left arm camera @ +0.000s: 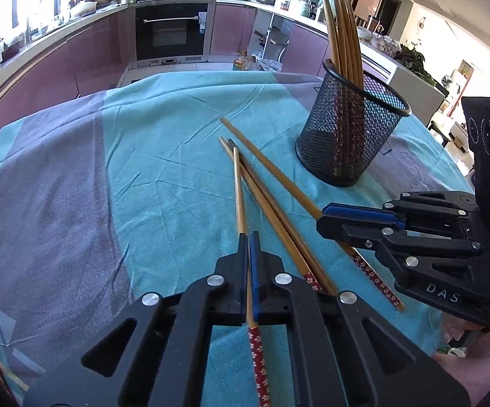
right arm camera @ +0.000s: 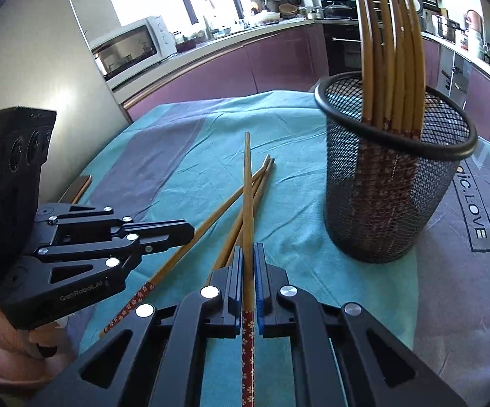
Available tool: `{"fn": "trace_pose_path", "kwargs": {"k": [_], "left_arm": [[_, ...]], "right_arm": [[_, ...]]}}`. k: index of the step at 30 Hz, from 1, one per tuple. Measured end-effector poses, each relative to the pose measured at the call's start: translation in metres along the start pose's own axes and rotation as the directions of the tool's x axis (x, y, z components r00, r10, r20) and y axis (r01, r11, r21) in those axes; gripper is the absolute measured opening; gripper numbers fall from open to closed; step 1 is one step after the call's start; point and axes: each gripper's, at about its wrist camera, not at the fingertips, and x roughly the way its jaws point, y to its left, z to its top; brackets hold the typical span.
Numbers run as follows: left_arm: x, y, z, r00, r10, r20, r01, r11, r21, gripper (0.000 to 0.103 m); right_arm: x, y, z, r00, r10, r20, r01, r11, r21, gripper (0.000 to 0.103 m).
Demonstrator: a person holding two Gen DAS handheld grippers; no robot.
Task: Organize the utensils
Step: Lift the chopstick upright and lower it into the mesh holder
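Our left claw (left arm camera: pixel 249 237) is closed on one chopstick (left arm camera: pixel 239 196), and our right claw (right arm camera: pixel 248 251) clamps another chopstick (right arm camera: pixel 247 186) (both patterned ends trail back between the fingers). Two loose chopsticks (left arm camera: pixel 272 210) lie crossed on the teal cloth (left arm camera: pixel 163 142). Beyond them the mesh cup (right arm camera: pixel 390 186) stands upright, holding several more.
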Motion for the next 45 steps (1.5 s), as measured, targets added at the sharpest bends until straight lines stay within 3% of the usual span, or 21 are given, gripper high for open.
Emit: {"fn": "trace_pose_path", "kwargs": {"k": [6, 13, 16, 21, 33, 45], "left_arm": [[0.004, -0.001, -0.003, 1.000, 0.016, -0.013, -0.015, 0.999, 0.028, 0.017], [0.018, -0.003, 0.006, 0.999, 0.023, -0.031, -0.022, 0.999, 0.036, 0.017], [0.020, -0.002, 0.009, 0.999, 0.039, -0.031, -0.038, 0.999, 0.025, 0.009], [0.016, 0.000, 0.009, 0.999, 0.034, -0.020, -0.033, 0.999, 0.002, 0.007], [-0.041, -0.009, 0.022, 0.992, -0.071, 0.100, 0.067, 0.997, 0.045, 0.007], [-0.104, -0.018, 0.043, 0.957, -0.187, 0.224, 0.172, 0.981, 0.086, 0.007]], "right_arm": [[0.011, 0.003, -0.002, 0.999, -0.009, -0.043, 0.008, 1.000, -0.012, 0.006], [0.018, 0.002, 0.007, 0.999, -0.016, -0.043, 0.016, 1.000, -0.014, 0.007], [0.019, 0.001, 0.010, 0.999, -0.013, -0.040, 0.012, 1.000, -0.013, 0.006], [0.006, -0.002, 0.008, 1.000, -0.003, -0.004, 0.003, 1.000, -0.005, 0.006], [-0.053, -0.012, 0.010, 0.988, 0.001, 0.155, -0.003, 1.000, 0.012, 0.006], [-0.099, -0.023, 0.017, 0.959, -0.014, 0.283, 0.007, 1.000, 0.024, 0.006]]}}
